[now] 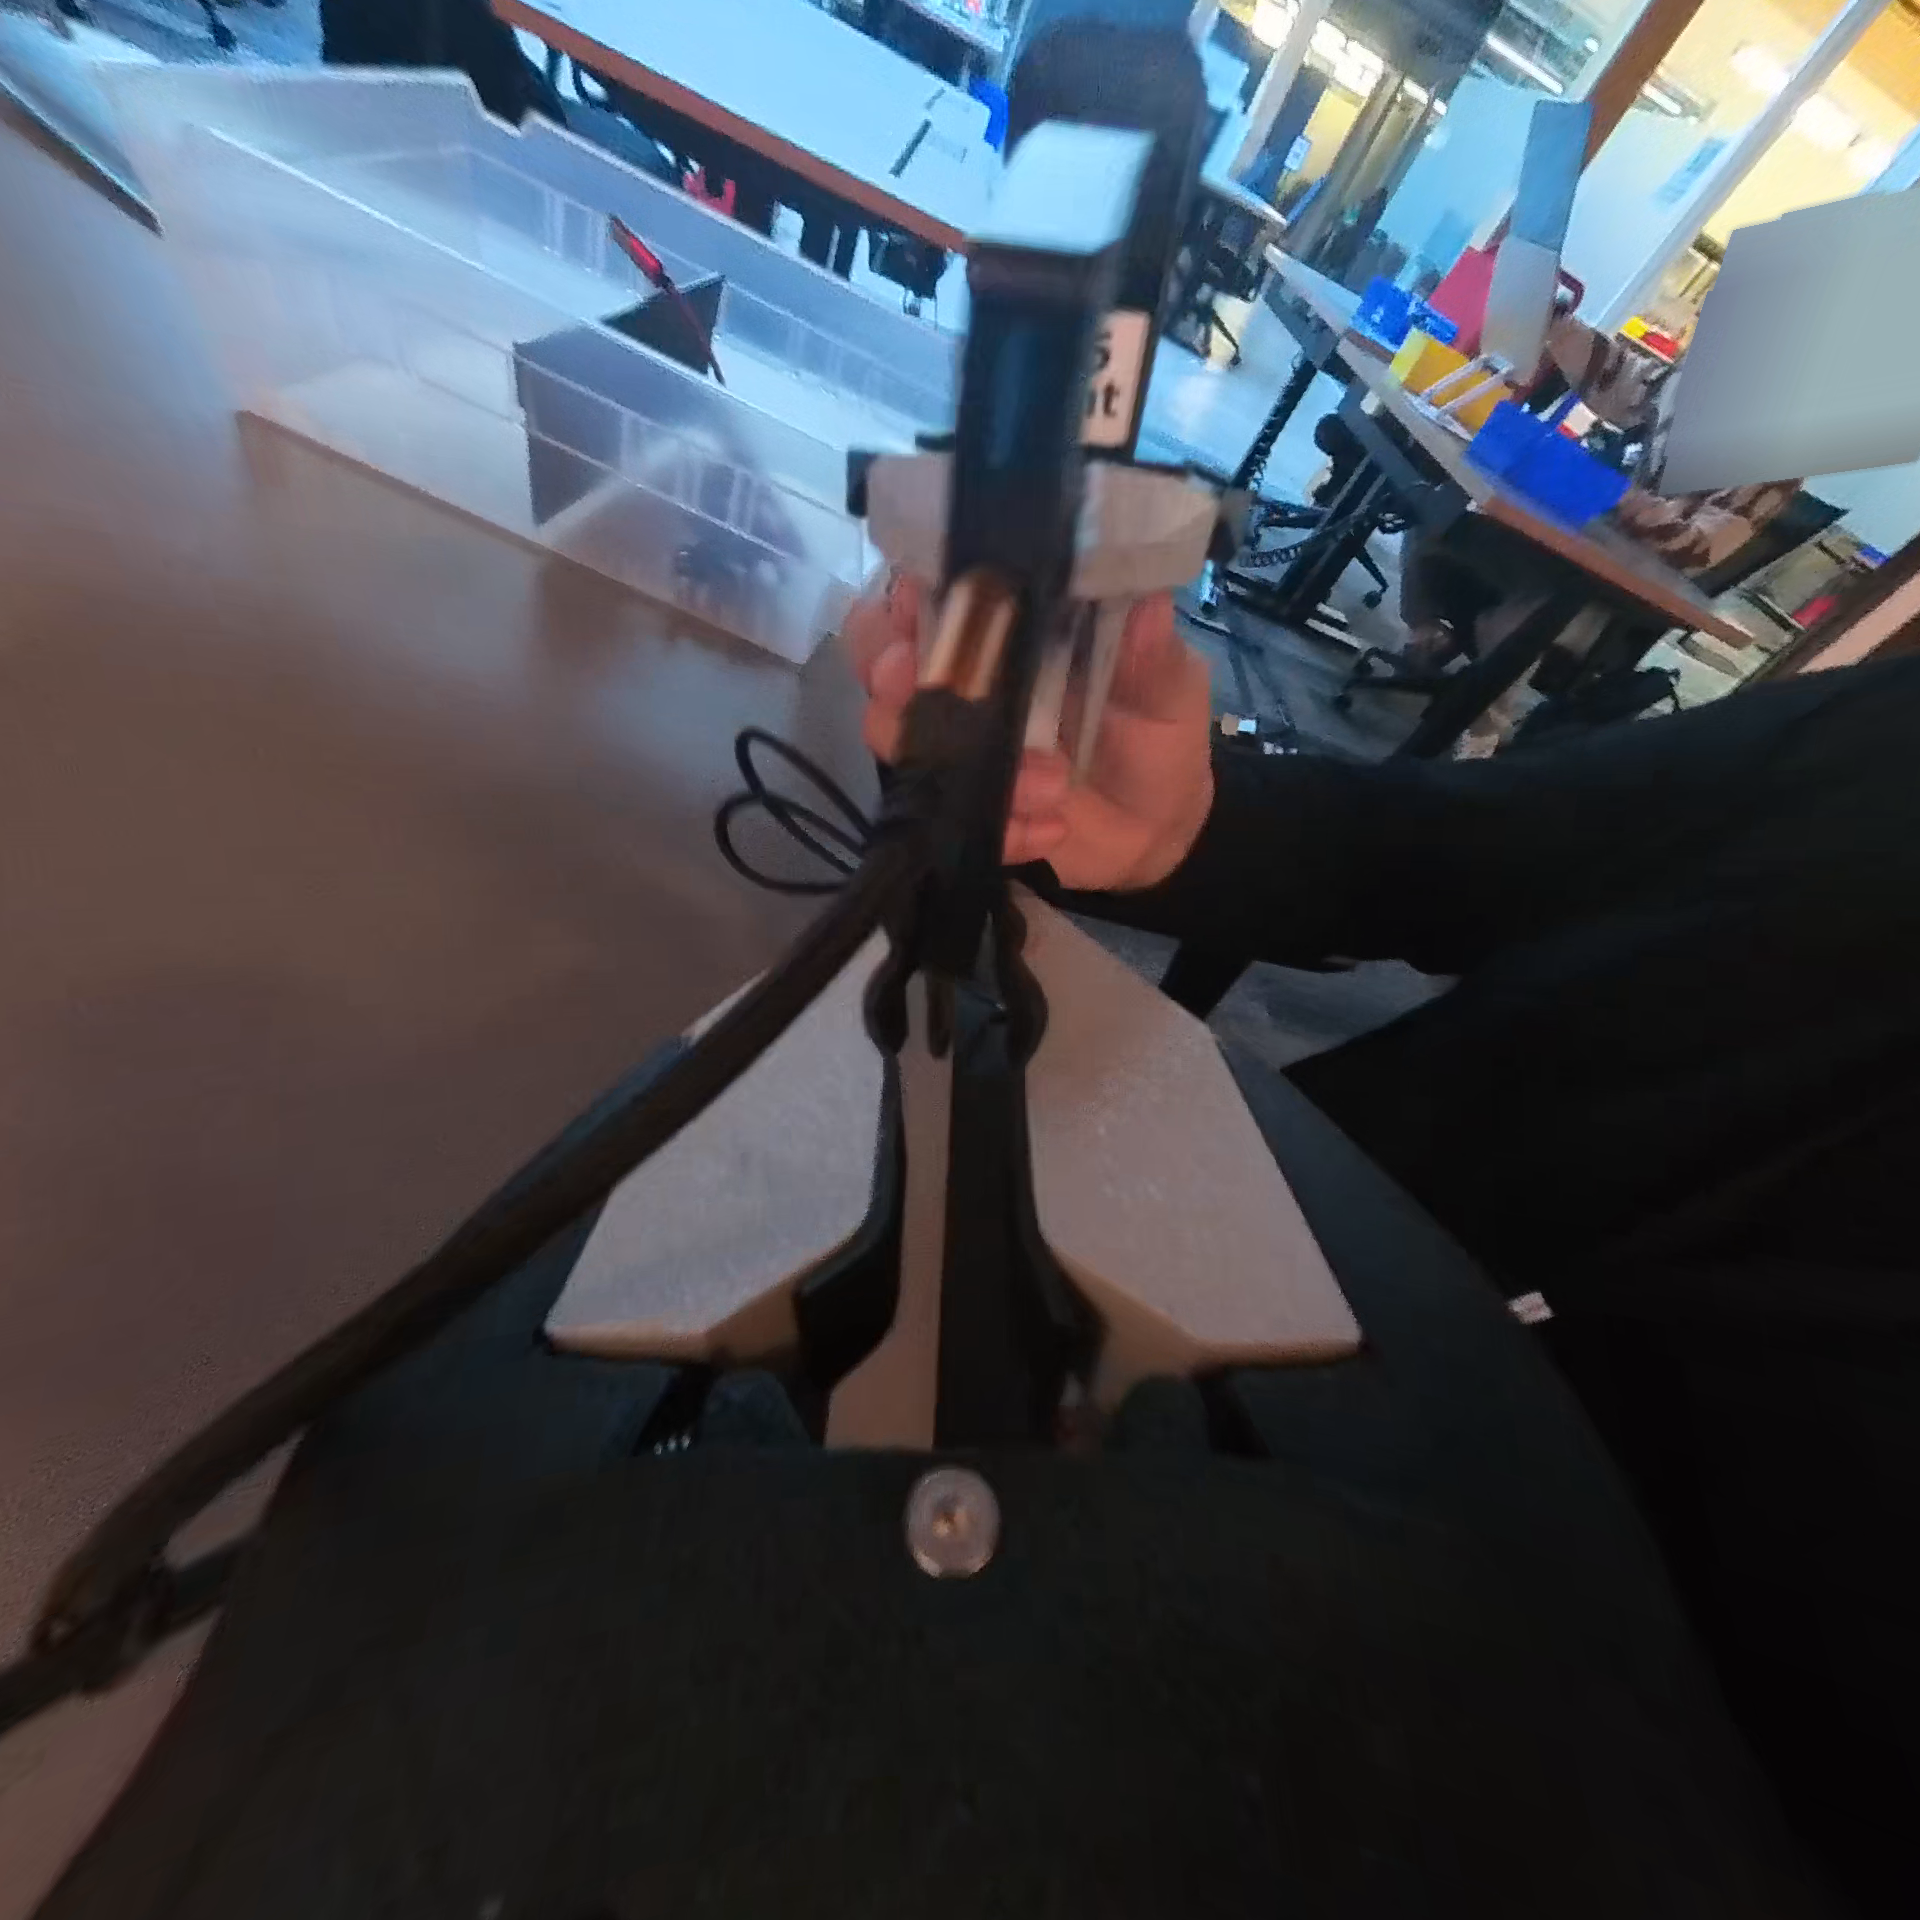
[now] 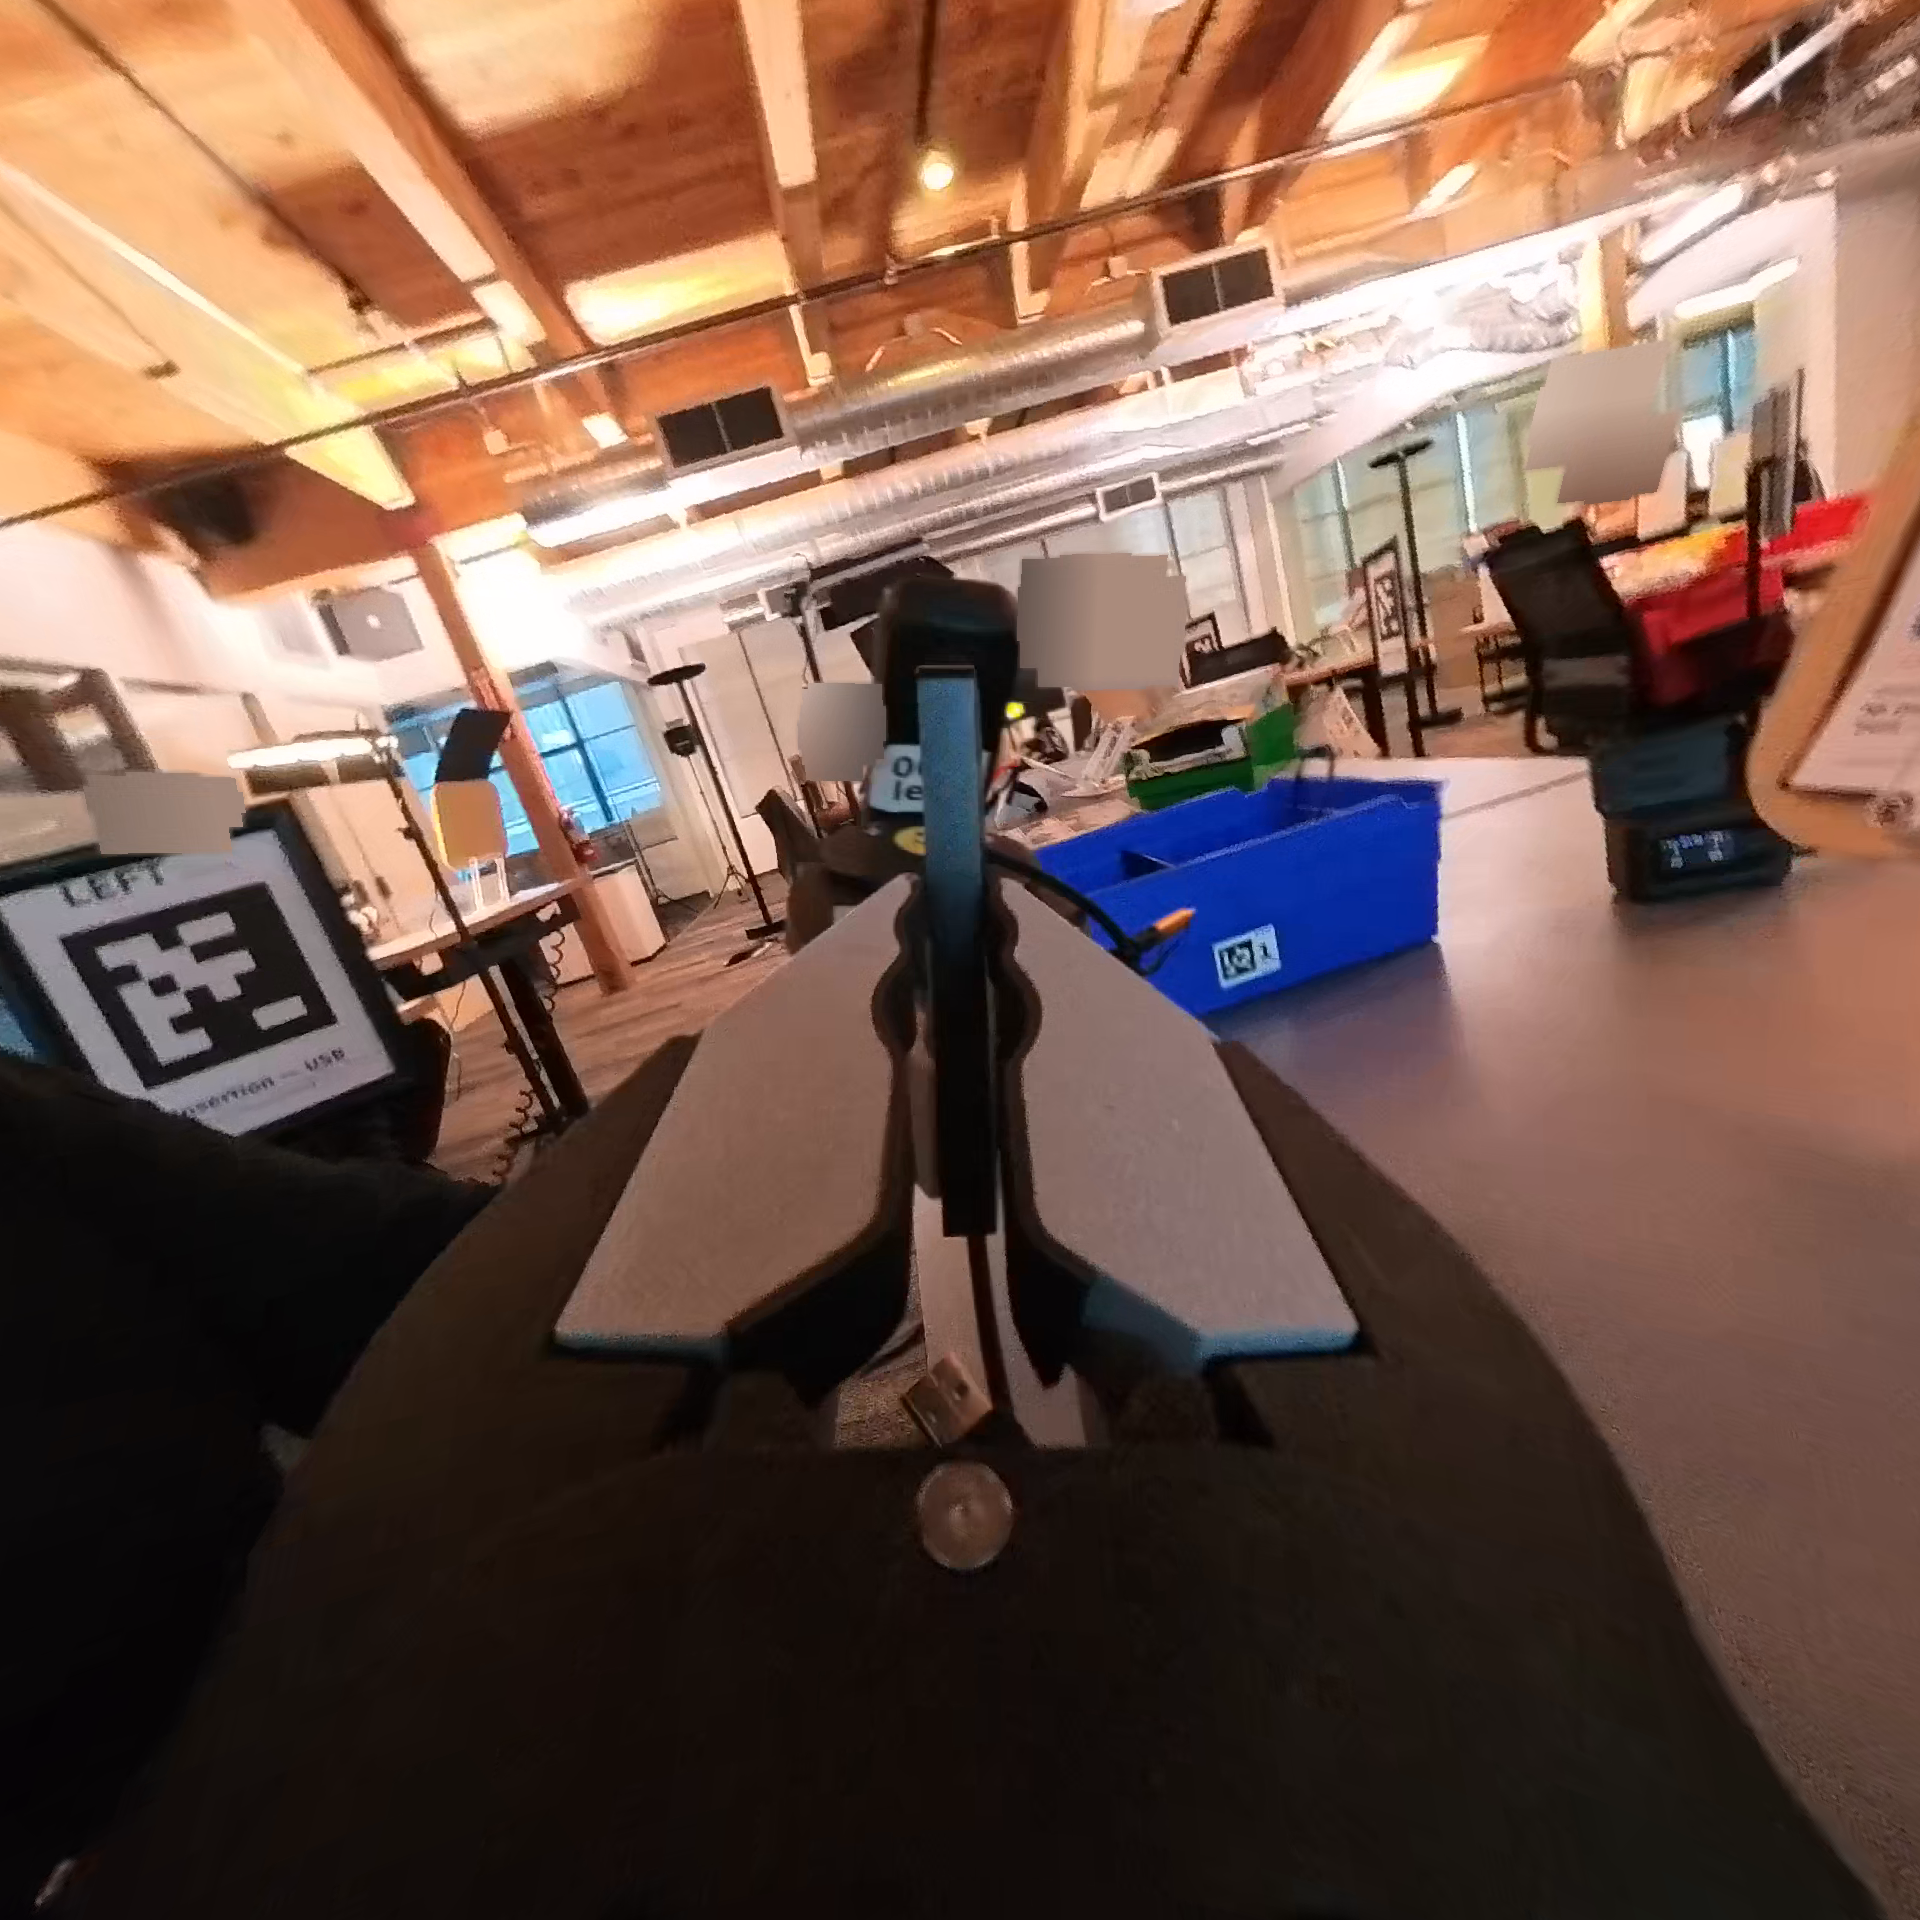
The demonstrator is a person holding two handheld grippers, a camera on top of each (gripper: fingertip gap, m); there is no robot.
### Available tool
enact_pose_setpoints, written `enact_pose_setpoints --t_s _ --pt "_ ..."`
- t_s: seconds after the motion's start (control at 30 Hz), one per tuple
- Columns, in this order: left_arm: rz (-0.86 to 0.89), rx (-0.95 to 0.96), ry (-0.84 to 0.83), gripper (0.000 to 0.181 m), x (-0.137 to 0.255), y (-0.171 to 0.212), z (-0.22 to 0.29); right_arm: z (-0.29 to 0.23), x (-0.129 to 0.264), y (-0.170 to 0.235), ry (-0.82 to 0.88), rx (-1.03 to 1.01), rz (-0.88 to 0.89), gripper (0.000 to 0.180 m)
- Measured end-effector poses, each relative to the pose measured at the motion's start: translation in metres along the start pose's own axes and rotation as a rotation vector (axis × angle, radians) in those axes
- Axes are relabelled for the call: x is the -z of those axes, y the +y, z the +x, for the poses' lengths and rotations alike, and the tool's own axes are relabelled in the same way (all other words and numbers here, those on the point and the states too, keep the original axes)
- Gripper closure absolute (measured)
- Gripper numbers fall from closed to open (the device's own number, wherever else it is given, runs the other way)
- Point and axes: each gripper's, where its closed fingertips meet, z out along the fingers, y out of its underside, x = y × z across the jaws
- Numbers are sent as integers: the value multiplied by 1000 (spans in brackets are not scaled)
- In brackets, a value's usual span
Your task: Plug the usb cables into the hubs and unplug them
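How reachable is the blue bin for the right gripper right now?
Likely reachable, not graspable. The blue bin sits ahead-right on the table with bare surface between, but the right gripper is shut on the hub, so its jaws are full.

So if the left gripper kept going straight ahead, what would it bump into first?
Probably the right gripper, which faces it holding the dark hub. The left gripper grips a black cable plug already at that hub.

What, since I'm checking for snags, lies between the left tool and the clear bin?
A looped thin black cable, then bare table, seen in the left wrist view.
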Motion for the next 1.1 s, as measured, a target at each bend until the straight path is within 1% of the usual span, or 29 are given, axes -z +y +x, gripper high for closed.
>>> enact_pose_setpoints --t_s 0.07,0.17,0.3,0.33,0.4,0.47,0.5,0.53,0.57,0.6,0.63,0.67,0.7,0.77,0.8,0.93,0.97,1.0,1.07,1.1 --pt "71 1 -18 170 3 -11 -3 6 2 1 7 -40 9 173" --pt "195 63 -2 171 3 -24 -6 12 4 -4 4 -99 54 172" --pt "297 85 67 171 -1 -34 1 11 11 -16 -31 -180 103 172" --pt "301 81 56 172 -1 -36 1 10 16 -24 -48 -203 148 169" --pt "302 59 12 173 5 -37 -4 13 37 -55 -76 -268 334 171" --pt "279 72 -12 173 10 -33 -10 30 61 -75 -15 -332 474 172" --pt "246 64 -32 173 12 -29 -13 36 68 -79 19 -343 494 170" --pt "192 55 -39 173 11 -22 -15 40 70 -81 51 -335 487 165" --pt "138 53 -32 173 10 -16 -14 40 71 -84 67 -326 486 153" --pt "108 52 -15 172 8 -12 -11 38 74 -92 48 -339 527 149" --pt "123 55 -2 172 8 -13 -9 33 81 -103 -6 -372 611 147" --pt "168 61 4 173 8 -18 -10 30 91 -114 -58 -408 707 140" --pt "215 78 3 173 8 -21 -13 31 101 -120 -82 -440 785 138" --pt "255 126 -9 172 1 -17 -25 38 114 -124 -91 -492 870 143" --pt "246 143 -10 173 -6 -11 -29 38 119 -127 -96 -498 893 143" --pt "150 146 21 172 -29 6 -25 30 126 -141 -55 -412 906 142" --pt "125 113 -31 172 -29 7 -28 26 123 -144 -18 -343 862 141" --pt "105 57 -121 172 -24 6 -37 22 121 -146 40 -243 800 143" --pt "119 -25 -286 172 1 -5 -54 19 126 -153 195 -49 715 153" --pt "153 -41 -334 173 18 -13 -59 14 130 -159 246 40 682 151"
